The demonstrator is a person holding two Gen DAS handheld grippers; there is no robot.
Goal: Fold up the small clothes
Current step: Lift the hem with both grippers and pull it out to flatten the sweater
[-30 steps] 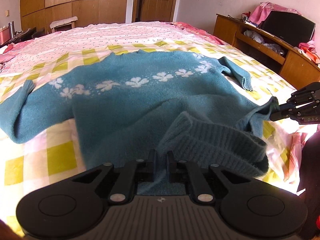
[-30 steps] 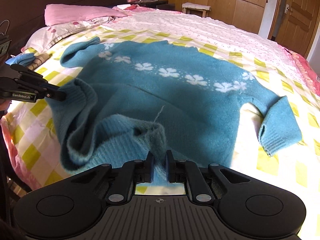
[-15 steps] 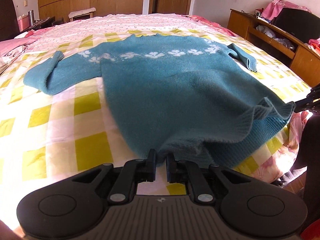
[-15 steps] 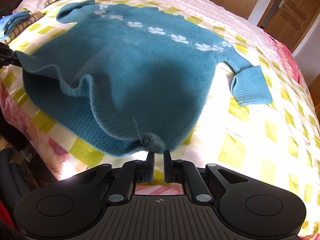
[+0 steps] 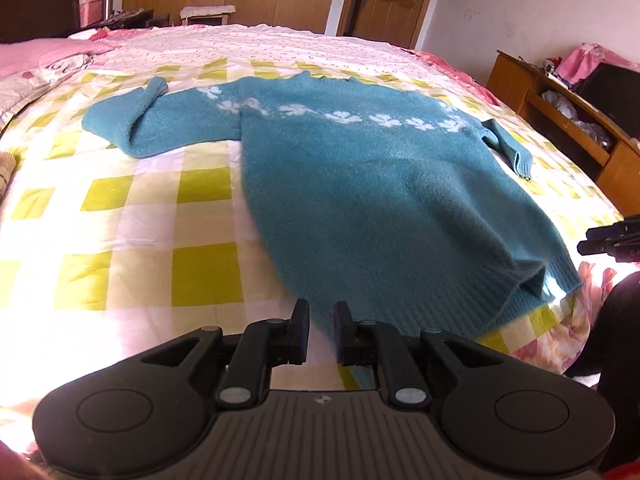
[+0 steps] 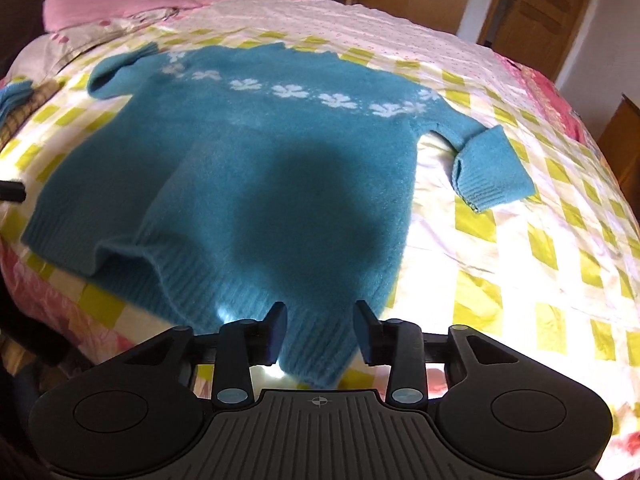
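Note:
A teal knitted sweater (image 5: 380, 184) with a row of white flowers lies flat, front up, on the bed, its ribbed hem at the near edge. My left gripper (image 5: 321, 320) sits at the hem's left corner. Its jaws are just starting to open, still narrow, with the fabric between them. My right gripper (image 6: 322, 320) is at the other hem corner of the sweater (image 6: 280, 160). Its jaws are opening wide, and the ribbed hem lies loose between them, untouched by the pads. The right gripper (image 5: 612, 236) also shows at the right edge of the left wrist view.
The bed has a yellow-and-white checked sheet (image 5: 120, 240), and its edge falls away just under the hem. A wooden cabinet (image 5: 560, 120) stands to the right, a pink pillow (image 6: 112, 4) at the head. Folded clothes (image 6: 16, 100) lie at the left.
The bunched hem was drawn towards the near edge and the sweater now lies spread flat. The right jaws have opened off the hem; the left jaws stay narrow on it.

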